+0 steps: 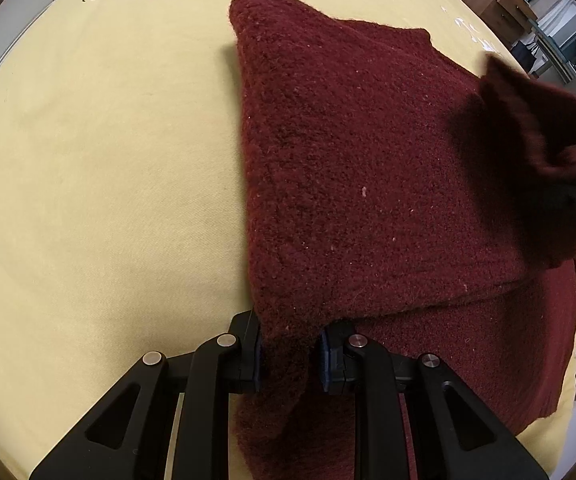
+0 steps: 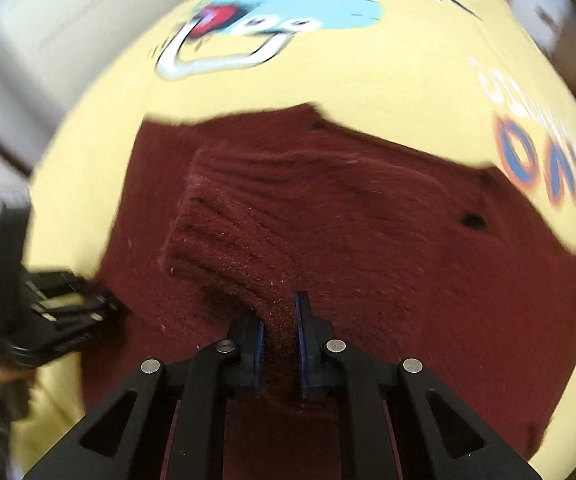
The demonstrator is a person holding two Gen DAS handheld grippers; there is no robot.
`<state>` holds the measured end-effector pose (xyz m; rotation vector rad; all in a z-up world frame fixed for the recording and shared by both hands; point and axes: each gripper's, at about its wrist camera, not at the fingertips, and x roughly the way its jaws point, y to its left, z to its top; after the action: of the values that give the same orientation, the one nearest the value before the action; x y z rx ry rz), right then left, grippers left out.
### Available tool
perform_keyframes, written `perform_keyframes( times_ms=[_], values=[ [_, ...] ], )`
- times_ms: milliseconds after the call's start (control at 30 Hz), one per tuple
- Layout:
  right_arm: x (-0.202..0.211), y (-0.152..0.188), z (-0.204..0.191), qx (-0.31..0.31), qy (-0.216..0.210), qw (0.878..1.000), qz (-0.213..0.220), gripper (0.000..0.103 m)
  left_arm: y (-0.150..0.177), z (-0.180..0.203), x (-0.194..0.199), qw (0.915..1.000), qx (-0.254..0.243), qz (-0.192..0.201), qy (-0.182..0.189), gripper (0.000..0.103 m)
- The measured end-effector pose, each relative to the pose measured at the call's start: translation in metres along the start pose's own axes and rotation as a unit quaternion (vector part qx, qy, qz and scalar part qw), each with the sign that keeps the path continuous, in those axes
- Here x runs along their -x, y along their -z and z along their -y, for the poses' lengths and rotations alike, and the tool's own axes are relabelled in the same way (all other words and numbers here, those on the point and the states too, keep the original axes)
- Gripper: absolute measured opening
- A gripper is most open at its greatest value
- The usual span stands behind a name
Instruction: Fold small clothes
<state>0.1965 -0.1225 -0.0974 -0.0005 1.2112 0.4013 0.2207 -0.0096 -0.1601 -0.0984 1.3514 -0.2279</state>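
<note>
Left wrist view: my left gripper (image 1: 289,354) is pinching a corner of the maroon knit garment (image 1: 367,168), which lies folded on the yellow printed cloth (image 1: 100,168) straight ahead of the fingers, its far right part lifted and blurred beside a dark bit of the other tool. Right wrist view, blurred: my right gripper (image 2: 280,354) is clamped on a ribbed fold of the same garment (image 2: 387,240), jaws nearly together with knit between the blue pads (image 2: 256,344); the left gripper (image 2: 48,312) sits at the garment's left edge.
</note>
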Motion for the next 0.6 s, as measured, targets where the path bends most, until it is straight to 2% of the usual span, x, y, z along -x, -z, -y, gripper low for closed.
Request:
perform_keyframes(
  times_ms=[67, 233, 333, 433, 600],
  values=[
    [0.020, 0.005, 0.019, -0.037, -0.012, 0.999, 0.017, 0.013, 0.001, -0.001, 0.000, 1.0000, 0.001, 0.000, 0.002, 0.018],
    [0.068, 0.024, 0.068, -0.085, 0.002, 0.995, 0.053, 0.013, 0.003, -0.001, -0.001, 1.0000, -0.007, -0.004, -0.005, 0.018],
    [0.082, 0.036, 0.104, -0.118, 0.013, 0.991, 0.063, 0.013, 0.001, 0.002, -0.003, 0.9999, -0.007, -0.004, -0.008, 0.018],
    [0.087, 0.051, 0.133, -0.147, 0.026, 0.987, 0.064, 0.013, 0.000, 0.003, -0.004, 0.9999, -0.005, -0.004, -0.010, 0.018],
    [0.064, 0.083, 0.174, -0.195, 0.037, 0.980, 0.033, 0.012, -0.001, 0.005, -0.002, 0.9998, -0.009, -0.007, -0.019, 0.018]
  ],
)
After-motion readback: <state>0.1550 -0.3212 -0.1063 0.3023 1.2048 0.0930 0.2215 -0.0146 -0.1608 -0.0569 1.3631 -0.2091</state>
